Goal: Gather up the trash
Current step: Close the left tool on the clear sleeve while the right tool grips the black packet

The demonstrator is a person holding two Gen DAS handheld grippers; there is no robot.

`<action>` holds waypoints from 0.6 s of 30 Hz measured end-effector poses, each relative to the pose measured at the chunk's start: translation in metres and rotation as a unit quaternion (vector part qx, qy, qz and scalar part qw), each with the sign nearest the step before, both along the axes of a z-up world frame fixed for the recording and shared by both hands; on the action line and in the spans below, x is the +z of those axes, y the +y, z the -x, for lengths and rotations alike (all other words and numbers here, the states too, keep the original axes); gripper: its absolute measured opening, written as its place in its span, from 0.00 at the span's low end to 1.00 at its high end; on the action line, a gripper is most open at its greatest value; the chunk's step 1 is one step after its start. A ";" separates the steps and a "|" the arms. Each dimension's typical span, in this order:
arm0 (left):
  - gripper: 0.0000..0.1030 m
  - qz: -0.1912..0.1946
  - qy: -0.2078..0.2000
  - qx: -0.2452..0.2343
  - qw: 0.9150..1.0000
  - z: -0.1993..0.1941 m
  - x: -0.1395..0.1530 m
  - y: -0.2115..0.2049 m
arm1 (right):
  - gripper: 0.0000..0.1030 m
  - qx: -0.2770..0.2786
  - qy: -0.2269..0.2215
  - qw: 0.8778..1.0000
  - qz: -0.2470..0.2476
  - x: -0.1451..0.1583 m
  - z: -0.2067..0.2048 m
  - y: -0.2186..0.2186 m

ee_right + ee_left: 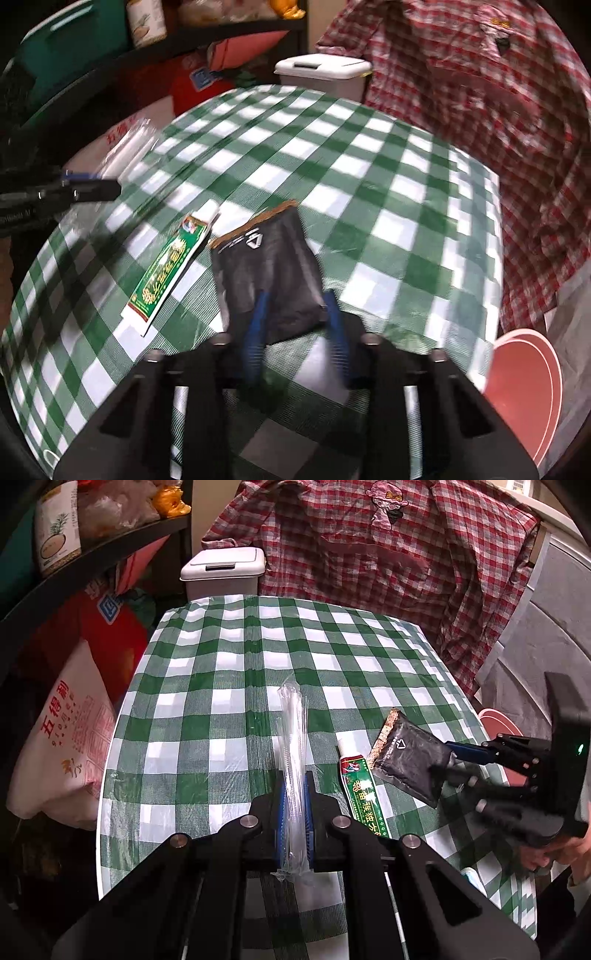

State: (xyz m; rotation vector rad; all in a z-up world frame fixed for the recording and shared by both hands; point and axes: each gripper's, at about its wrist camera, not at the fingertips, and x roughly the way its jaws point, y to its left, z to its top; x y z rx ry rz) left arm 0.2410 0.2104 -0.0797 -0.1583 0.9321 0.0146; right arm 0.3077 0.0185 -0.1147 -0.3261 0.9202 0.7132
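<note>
left gripper (294, 805) clamps clear wrapper (291, 738) lengthwise | right gripper (295, 314) pinches black packet (269, 266) by its end, lifted for carrying | bin (223, 572) at 12 o'clock | green tube (168, 273) left on table (369, 657)

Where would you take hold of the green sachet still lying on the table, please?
Grip the green sachet across its narrow width near the middle, coming down from above. It lies flat on the tablecloth, long and thin, so fingers should straddle its long edges. Both grippers look full now.

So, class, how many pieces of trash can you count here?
3: a clear wrapper gripped by the left tool, a black packet gripped by the right tool, and a green sachet lying on the table between them.
</note>
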 end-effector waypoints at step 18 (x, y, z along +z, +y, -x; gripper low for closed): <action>0.08 -0.005 -0.028 0.009 1.000 0.007 0.021 -0.003 | 0.03 0.005 -0.060 0.997 -0.040 0.053 0.029 -0.028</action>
